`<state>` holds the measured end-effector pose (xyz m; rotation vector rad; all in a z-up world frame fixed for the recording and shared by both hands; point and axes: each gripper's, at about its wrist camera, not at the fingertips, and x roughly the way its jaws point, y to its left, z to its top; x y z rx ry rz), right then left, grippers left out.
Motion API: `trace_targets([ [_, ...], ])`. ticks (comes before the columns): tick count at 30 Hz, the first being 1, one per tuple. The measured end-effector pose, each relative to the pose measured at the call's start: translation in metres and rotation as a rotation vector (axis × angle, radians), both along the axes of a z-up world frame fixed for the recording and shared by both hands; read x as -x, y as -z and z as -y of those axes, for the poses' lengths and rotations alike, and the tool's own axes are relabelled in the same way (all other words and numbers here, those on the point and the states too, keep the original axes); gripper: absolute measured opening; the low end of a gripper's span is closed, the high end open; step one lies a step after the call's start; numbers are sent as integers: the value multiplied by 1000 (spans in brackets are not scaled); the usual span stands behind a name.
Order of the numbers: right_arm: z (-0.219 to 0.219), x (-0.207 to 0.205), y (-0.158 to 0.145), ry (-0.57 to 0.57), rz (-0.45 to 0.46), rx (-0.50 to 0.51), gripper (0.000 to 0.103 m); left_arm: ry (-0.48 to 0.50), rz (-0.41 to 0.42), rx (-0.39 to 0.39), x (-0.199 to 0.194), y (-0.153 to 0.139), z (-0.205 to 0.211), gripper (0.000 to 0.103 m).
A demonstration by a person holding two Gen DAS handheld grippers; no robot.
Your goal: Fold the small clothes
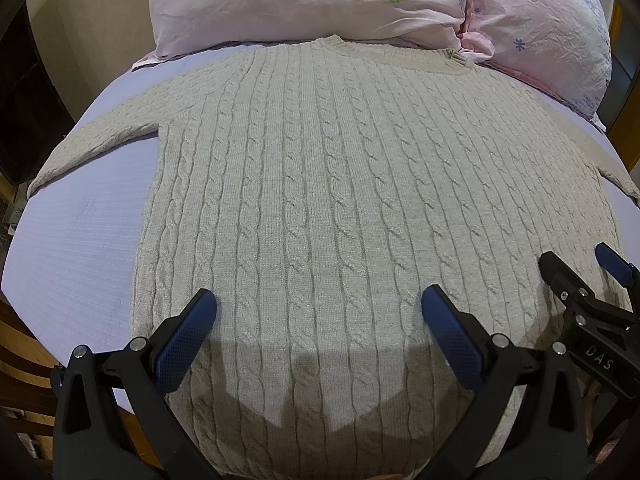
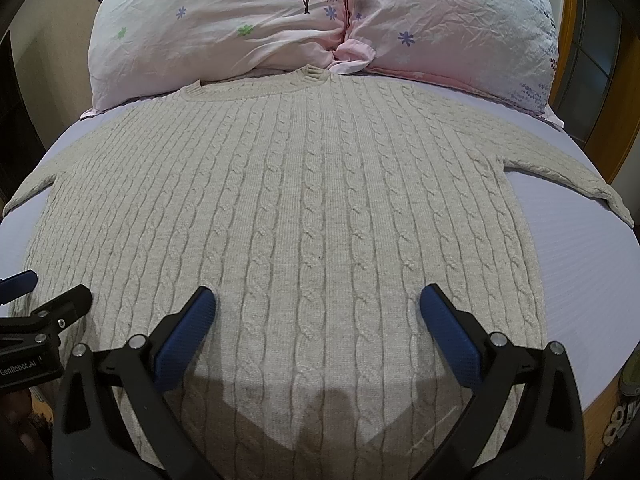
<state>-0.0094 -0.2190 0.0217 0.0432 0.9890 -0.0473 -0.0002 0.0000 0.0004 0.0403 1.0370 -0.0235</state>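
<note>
A beige cable-knit sweater [image 1: 320, 184] lies flat on the lavender bed sheet [image 1: 80, 248], collar toward the pillows, both sleeves spread out to the sides. It also shows in the right wrist view [image 2: 304, 200]. My left gripper [image 1: 320, 304] is open and empty, hovering over the sweater's lower left part. My right gripper [image 2: 318, 300] is open and empty over the lower right part. The right gripper also shows at the right edge of the left wrist view [image 1: 576, 272]. The left gripper also shows at the left edge of the right wrist view [image 2: 44, 288].
Two pink floral pillows [image 1: 304, 4] [image 2: 460, 20] lie at the head of the bed, touching the sweater's collar. The bed sheet [image 2: 580, 280] is bare on both sides of the sweater. A wooden bed frame [image 1: 16, 360] runs along the left edge.
</note>
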Motion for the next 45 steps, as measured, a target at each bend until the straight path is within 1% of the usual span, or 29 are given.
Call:
trace_targets([
  [21, 0, 1, 0, 0, 4, 0, 101, 0, 5, 0, 0, 0, 0, 102],
  [31, 0, 0, -2, 1, 7, 1, 101, 1, 35, -1, 2, -1, 0, 102],
  [45, -1, 2, -2, 1, 10, 2, 101, 2, 39, -1, 6, -4, -1, 102],
])
